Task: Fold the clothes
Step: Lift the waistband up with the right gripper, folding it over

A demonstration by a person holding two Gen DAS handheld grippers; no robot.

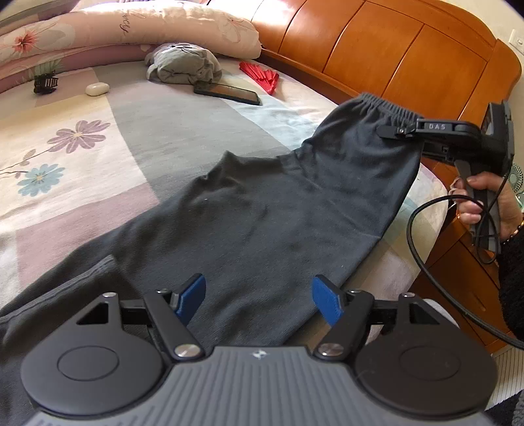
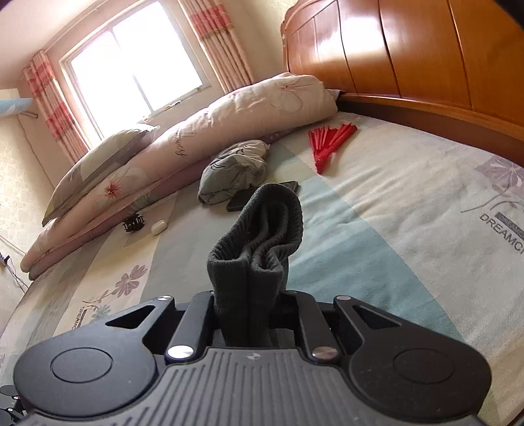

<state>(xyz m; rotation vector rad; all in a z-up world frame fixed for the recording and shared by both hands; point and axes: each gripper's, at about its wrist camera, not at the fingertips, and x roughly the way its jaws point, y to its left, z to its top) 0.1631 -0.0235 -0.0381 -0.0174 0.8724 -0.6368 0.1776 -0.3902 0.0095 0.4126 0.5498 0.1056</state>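
Dark grey trousers (image 1: 262, 209) lie stretched across the bed, their elastic waistband (image 1: 386, 105) lifted at the far right. My right gripper (image 1: 398, 131) is shut on that waistband; in the right wrist view the bunched ribbed band (image 2: 262, 236) stands up between its closed jaws (image 2: 250, 295). My left gripper (image 1: 258, 298) is open with its blue pads (image 1: 193, 295) spread, hovering just above the lower trouser fabric. A ribbed cuff (image 1: 91, 278) lies at the left of it.
The bed has a floral sheet (image 1: 98, 137). At the back lie a folded quilt (image 1: 131, 29), a crumpled grey garment (image 1: 186, 65), a phone (image 1: 229, 92), a red fan (image 1: 260, 77), a white earbud case (image 1: 97, 88) and a black hair clip (image 1: 46, 83). A wooden headboard (image 1: 393, 49) stands at the right.
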